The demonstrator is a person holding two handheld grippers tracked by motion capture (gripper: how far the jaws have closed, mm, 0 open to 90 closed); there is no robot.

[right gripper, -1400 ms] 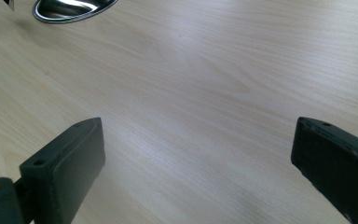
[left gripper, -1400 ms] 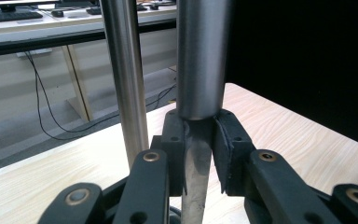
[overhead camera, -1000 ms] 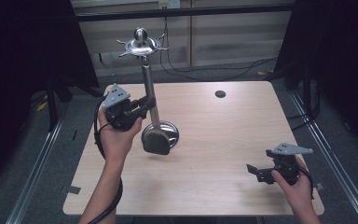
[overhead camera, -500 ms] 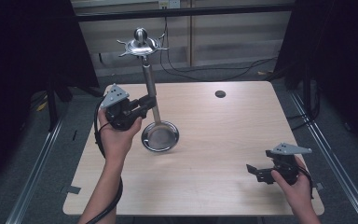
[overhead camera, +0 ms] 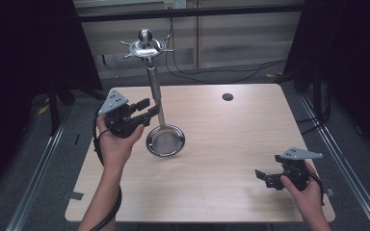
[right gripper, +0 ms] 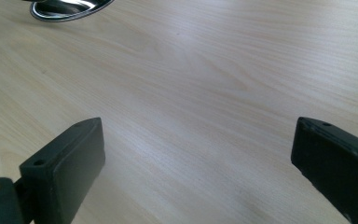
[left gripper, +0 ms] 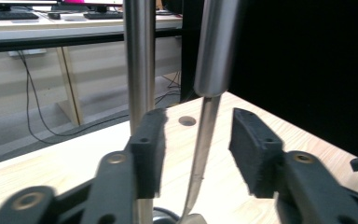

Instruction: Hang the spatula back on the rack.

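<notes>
Shiny steel strainer ladle (overhead camera: 165, 140) hangs from its rack; my left gripper (overhead camera: 147, 109) has just been opening, so I back away straight.

— Looks like a lab or test room?
— Yes: a bare wooden worktop (overhead camera: 231, 144) ringed by black curtains (overhead camera: 29, 57), cables (overhead camera: 221, 72) loose on the floor, metal rails (overhead camera: 38, 187) beside it, and keyboards (left gripper: 9, 15) on a desk behind.

stand (overhead camera: 146, 47): behind the table's (overhead camera: 231, 144) far edge
strainer (overhead camera: 165, 141): on table, left of centre
hole (overhead camera: 228, 96): far right of strainer
</notes>
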